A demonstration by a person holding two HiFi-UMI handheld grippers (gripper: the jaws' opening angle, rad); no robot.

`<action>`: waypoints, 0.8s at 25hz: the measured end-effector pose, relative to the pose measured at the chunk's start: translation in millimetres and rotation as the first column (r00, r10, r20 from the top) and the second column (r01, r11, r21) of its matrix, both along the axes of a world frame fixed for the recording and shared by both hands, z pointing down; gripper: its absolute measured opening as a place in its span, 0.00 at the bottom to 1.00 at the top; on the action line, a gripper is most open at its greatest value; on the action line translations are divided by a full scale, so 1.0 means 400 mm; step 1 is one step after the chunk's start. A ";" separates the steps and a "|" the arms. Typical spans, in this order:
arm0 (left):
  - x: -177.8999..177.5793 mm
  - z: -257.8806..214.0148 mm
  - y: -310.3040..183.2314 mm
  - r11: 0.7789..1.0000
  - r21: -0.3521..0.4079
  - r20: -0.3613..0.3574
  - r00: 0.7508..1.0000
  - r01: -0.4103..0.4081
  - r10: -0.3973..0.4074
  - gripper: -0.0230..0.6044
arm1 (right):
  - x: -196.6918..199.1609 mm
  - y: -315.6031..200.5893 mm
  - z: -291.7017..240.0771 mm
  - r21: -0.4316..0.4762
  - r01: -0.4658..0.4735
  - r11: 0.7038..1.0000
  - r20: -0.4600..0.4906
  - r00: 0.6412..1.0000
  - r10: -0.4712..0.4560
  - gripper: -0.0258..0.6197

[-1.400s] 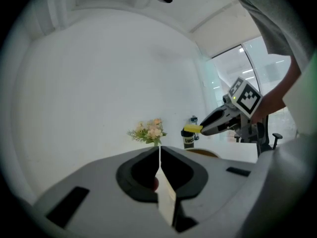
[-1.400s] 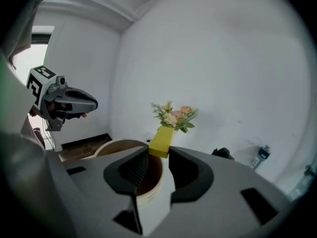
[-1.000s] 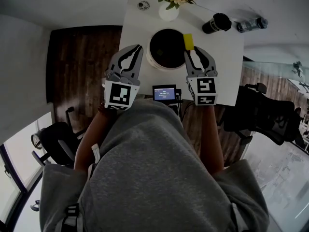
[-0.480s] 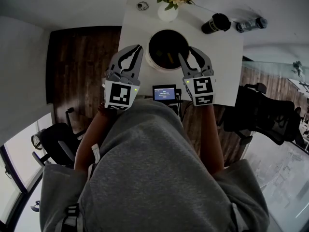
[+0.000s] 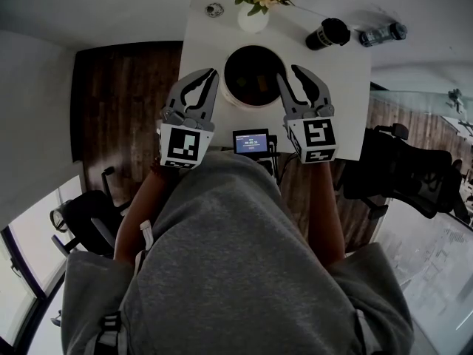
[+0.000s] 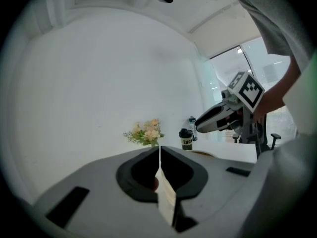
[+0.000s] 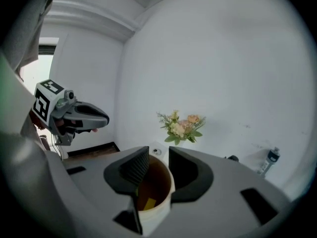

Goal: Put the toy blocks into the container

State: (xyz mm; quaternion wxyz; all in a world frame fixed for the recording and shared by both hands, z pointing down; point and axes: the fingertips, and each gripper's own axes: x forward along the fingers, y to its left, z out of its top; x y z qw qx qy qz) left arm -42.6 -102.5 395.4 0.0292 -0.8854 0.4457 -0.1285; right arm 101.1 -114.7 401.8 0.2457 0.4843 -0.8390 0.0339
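Note:
A round white container with a dark inside stands on the white table. In the right gripper view a yellow block lies at the bottom of the container. My right gripper hovers at the container's right rim, open; its jaws have just been closing a little, and nothing is between them. At the container's left side my left gripper is held shut and empty, its pads meeting in a thin line.
A vase of flowers stands behind the container. A black tumbler and a water bottle lie at the table's far right. A small screen device sits at the near edge. Office chairs stand on the floor either side.
The right gripper held a yellow block over the container's right rim, opened and let it drop in. Now it has pulled back slightly, empty. The left gripper has not moved.

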 end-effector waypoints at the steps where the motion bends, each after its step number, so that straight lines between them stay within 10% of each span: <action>1: 0.001 -0.001 -0.001 1.000 0.000 -0.001 1.000 -0.001 0.001 0.06 | 0.000 -0.003 -0.015 0.015 -0.004 1.000 0.011 1.000 0.004 0.23; 20: 0.138 -0.179 -0.046 0.973 0.200 -0.057 0.991 -0.110 0.124 0.06 | 0.013 0.036 -0.164 0.219 -0.111 0.969 0.224 0.973 0.061 0.06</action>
